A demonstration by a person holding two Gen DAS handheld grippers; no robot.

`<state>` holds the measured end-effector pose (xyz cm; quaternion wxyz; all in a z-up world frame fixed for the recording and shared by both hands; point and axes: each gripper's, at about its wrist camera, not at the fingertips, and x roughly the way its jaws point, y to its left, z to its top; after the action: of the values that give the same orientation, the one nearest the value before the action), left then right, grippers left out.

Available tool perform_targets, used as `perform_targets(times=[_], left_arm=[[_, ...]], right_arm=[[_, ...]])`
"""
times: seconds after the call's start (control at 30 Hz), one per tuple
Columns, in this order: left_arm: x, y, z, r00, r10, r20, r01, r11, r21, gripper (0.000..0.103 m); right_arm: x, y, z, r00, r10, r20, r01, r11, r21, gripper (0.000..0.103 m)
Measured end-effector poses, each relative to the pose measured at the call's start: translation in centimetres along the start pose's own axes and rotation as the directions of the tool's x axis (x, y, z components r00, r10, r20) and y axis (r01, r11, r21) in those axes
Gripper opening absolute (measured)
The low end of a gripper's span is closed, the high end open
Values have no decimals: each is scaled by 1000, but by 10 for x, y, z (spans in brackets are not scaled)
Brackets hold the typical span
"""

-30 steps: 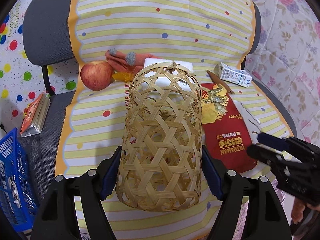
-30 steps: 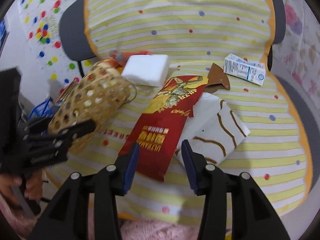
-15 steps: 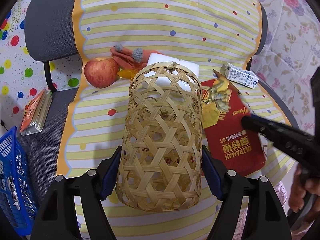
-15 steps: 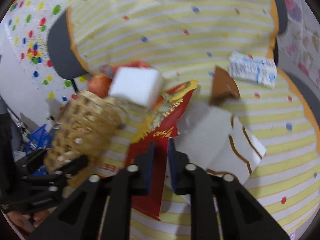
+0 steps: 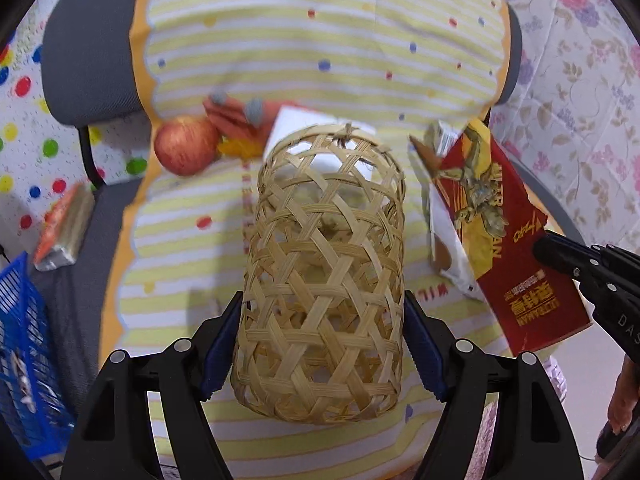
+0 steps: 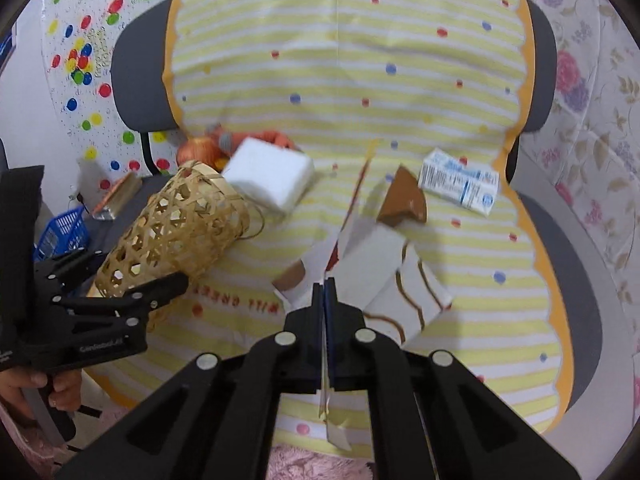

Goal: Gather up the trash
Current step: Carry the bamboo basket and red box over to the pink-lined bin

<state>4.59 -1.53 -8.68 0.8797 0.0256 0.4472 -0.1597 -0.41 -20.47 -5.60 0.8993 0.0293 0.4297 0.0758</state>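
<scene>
My left gripper point(image 5: 322, 344) is shut on a woven bamboo basket point(image 5: 324, 276), held on its side over the striped cloth; the basket also shows in the right wrist view point(image 6: 176, 232). My right gripper point(image 6: 324, 296) is shut on a red snack wrapper point(image 5: 508, 240), lifted off the seat and seen edge-on in its own view point(image 6: 348, 216). A white and brown paper wrapper point(image 6: 384, 276), a brown scrap point(image 6: 402, 202) and a small milk carton point(image 6: 460, 186) lie on the cloth.
A white foam block point(image 6: 272, 176), an apple point(image 5: 186, 150) and an orange toy point(image 5: 236, 114) lie at the back of the chair seat. A blue crate point(image 5: 20, 360) and a small packet point(image 5: 64, 228) sit at the left. The chair back point(image 6: 344, 52) rises behind.
My right gripper closed on the red wrapper and lifted it off the cloth, turning it edge-on. The paper wrapper beneath it is uncovered. The left gripper kept hold of the basket.
</scene>
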Motion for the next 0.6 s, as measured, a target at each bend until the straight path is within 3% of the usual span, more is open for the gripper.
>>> perform_targets(times=[0.17,0.3,0.6], left_arm=[[-6,3,2,1000,8,27,-8,1000,1,83],[-15,5,8,998,-6,58,7,1000,-12,83],[-7,12,24,999,6,47,-5,1000,-22,75]], right_arm=[[3,-3,-2,1000,11,-2,-11,1000,26,3],[6,0,-1,1000,27,-1,-27,999,34,13],[9,-4,5,1000,23,9,-23,997,75,13]])
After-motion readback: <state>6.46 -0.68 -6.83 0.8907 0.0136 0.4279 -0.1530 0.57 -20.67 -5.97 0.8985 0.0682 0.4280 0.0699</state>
